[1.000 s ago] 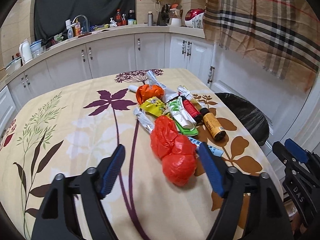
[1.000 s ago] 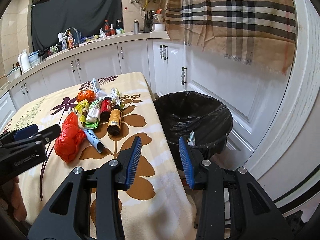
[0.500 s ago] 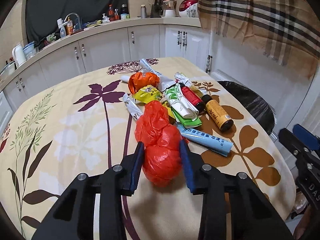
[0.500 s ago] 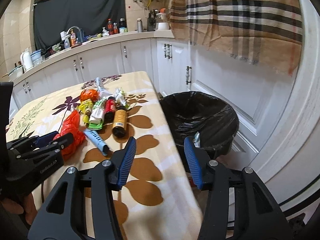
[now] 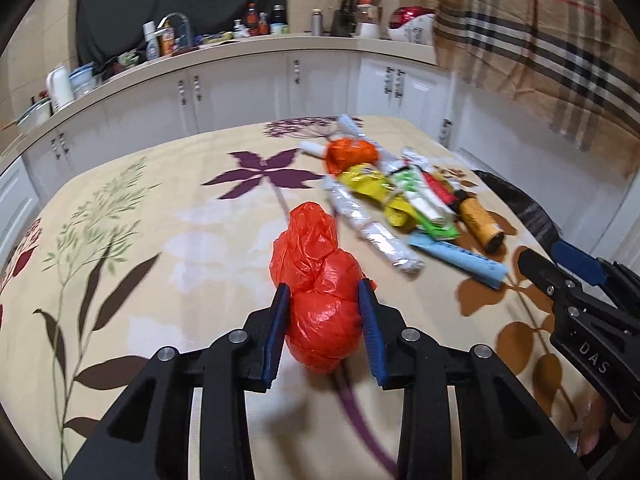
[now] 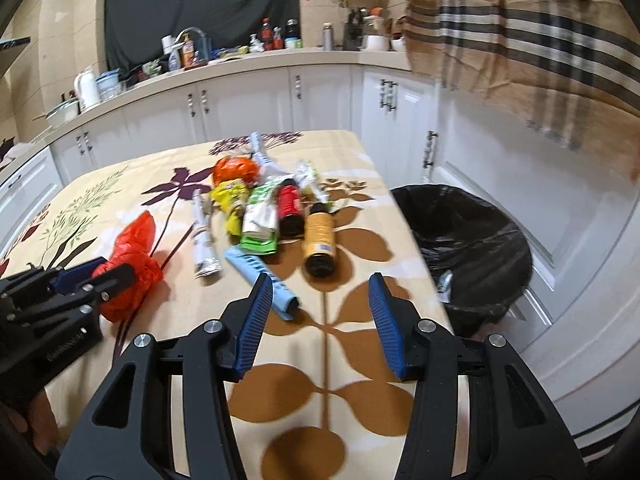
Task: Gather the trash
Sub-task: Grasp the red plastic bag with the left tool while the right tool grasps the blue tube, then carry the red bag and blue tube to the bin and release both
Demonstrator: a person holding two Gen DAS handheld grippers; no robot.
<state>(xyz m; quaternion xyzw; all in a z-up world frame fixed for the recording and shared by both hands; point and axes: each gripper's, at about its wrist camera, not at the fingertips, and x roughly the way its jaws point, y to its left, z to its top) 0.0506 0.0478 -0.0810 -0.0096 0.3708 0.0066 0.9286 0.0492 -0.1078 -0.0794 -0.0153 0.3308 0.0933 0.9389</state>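
Note:
My left gripper (image 5: 323,320) is shut on a crumpled red plastic bag (image 5: 318,280), held just above the flowered tablecloth (image 5: 140,240); it also shows in the right wrist view (image 6: 128,268). My right gripper (image 6: 320,316) is open and empty above the table's near right part, just past a light blue tube (image 6: 260,276). A pile of trash lies beyond: an orange-brown bottle (image 6: 319,240), a red bottle (image 6: 290,208), green and yellow wrappers (image 6: 260,220), an orange bag (image 6: 235,170). A black-lined bin (image 6: 468,248) stands right of the table.
White kitchen cabinets (image 6: 240,104) and a cluttered counter (image 6: 192,56) curve behind the table. A plaid cloth (image 6: 520,40) hangs at the upper right above the bin. The right gripper shows at the right edge of the left wrist view (image 5: 580,300).
My left gripper closed on the red bag and has drawn it back from the pile. My right gripper opened wider and swung left from the bin over the table.

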